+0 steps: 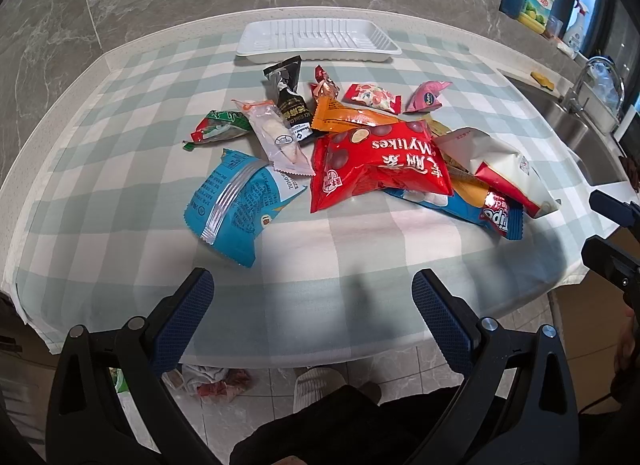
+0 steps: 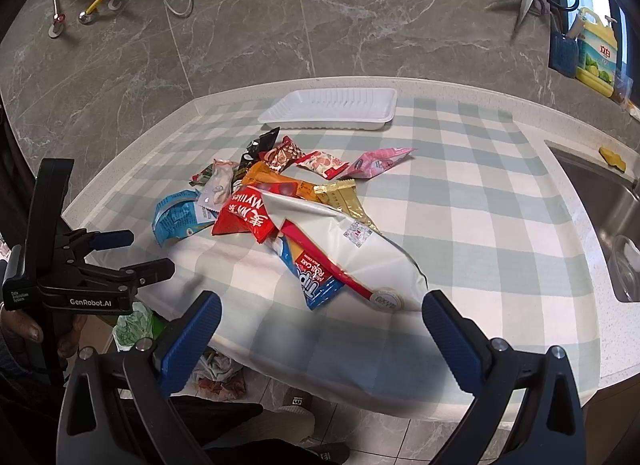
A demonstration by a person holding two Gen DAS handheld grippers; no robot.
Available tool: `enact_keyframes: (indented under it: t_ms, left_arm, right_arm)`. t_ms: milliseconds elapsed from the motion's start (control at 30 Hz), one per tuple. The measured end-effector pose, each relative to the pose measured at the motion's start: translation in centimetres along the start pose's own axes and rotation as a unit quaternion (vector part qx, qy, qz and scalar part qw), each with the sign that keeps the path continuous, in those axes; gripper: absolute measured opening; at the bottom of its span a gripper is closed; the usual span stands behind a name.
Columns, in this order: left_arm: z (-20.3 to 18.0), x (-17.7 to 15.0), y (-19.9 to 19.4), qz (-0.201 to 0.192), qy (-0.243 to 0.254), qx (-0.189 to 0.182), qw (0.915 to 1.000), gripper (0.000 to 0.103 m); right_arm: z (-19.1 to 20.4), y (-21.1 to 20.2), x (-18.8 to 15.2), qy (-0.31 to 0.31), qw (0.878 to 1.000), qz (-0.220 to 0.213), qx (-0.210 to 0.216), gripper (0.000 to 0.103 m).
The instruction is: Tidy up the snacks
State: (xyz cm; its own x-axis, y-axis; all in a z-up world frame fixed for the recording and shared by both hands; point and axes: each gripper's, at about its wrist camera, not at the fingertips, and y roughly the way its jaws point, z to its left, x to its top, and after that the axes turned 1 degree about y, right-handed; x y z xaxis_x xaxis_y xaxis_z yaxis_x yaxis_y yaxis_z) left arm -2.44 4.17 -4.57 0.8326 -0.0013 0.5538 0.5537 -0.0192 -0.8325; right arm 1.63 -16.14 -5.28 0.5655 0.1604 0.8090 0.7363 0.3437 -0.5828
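A heap of snack packets lies mid-table on the checked cloth (image 1: pixel 120 113): a red Mylikes bag (image 1: pixel 380 165), a light-blue packet (image 1: pixel 236 205), a large white bag (image 2: pixel 352 249), an orange packet (image 1: pixel 344 117), a black sachet (image 1: pixel 288 97) and a pink pouch (image 2: pixel 380 163). Behind them stands a bare white tray (image 1: pixel 316 43) (image 2: pixel 332 109). My left gripper (image 1: pixel 312 297) hovers open over the near edge, short of the heap. My right gripper (image 2: pixel 320 317) is open too, just before the white bag. Neither holds anything.
A steel sink (image 2: pixel 608 201) with a tap (image 1: pixel 588 85) sits at the right. A yellow bottle (image 2: pixel 596 57) and scissors (image 2: pixel 528 1) hang by the grey marble wall. Crumpled rags (image 1: pixel 216 381) lie on the tiled floor below, near the person's feet.
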Motion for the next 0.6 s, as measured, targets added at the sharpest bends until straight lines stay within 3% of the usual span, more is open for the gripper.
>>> enact_keyframes:
  t_ms: [300,600]
  left_arm:
    - [-0.2,0.3,0.3,0.002,0.004,0.012,0.9999,0.101]
    - [0.3,1.3,1.5,0.005,0.013,0.043,0.9990,0.101]
  right_arm:
    - [0.5,0.3,-0.3,-0.019,1.000,0.000,-0.009,0.103]
    - [1.3,1.6,0.6,-0.083,0.996,-0.001,-0.042,0.102]
